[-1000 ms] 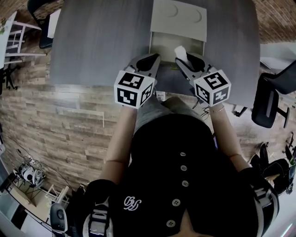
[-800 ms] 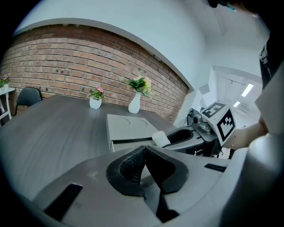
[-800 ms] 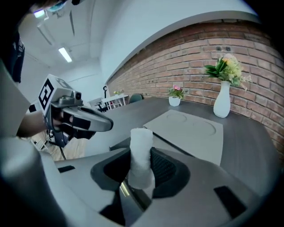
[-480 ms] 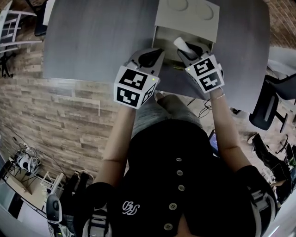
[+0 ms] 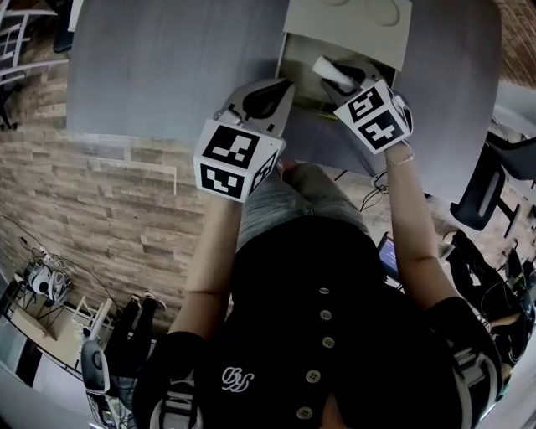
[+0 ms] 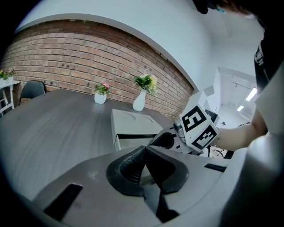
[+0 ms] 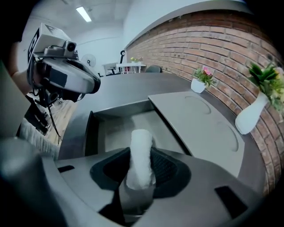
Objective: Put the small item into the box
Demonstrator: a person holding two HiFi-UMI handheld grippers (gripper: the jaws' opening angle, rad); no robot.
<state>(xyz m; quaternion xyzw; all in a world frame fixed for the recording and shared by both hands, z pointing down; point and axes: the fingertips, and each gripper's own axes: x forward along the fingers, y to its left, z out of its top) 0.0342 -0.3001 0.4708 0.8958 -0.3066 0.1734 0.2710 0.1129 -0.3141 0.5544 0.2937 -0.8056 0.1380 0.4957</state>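
Note:
A pale grey box (image 5: 295, 59) lies on the grey table, its lid (image 5: 352, 25) slid back so the tray is open. My right gripper (image 5: 335, 77) hovers over the open tray, shut on a small white roll (image 5: 327, 71). In the right gripper view the white roll (image 7: 140, 157) stands up between the jaws, with the box tray (image 7: 120, 128) right below and ahead. My left gripper (image 5: 264, 99) is shut and holds nothing, at the table's near edge just left of the box. The left gripper view shows its jaws (image 6: 144, 153) pressed together, the box (image 6: 133, 128) beyond.
Two small vases with plants (image 6: 143, 93) stand at the table's far end by a brick wall. A dark chair (image 6: 32, 90) is at the table's left side. The grey table (image 5: 167, 67) stretches left of the box.
My right gripper has moved forward with the white roll, from the box's near edge to over the open tray. The left gripper has stayed close to the same place.

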